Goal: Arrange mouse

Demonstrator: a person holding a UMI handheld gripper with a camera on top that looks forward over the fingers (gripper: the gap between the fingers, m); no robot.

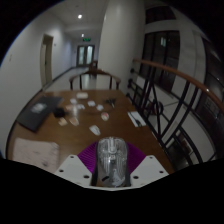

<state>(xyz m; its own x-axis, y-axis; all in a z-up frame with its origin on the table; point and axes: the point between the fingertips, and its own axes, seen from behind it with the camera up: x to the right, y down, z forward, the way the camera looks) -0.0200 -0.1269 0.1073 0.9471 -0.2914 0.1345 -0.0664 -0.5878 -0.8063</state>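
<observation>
A grey-silver mouse [112,160] sits between my gripper's [112,170] two fingers, with the purple pads [88,157] pressing on both its sides. I hold it above the near end of a long wooden table [75,120]. The mouse's rounded back faces the camera and hides the fingertips.
A dark laptop or bag [32,116] lies on the table at the left. Several white papers and small objects [95,103] lie further along it. A dark object [135,118] sits by the right edge. A stair railing [175,100] runs along the right, and a white column [120,40] stands beyond.
</observation>
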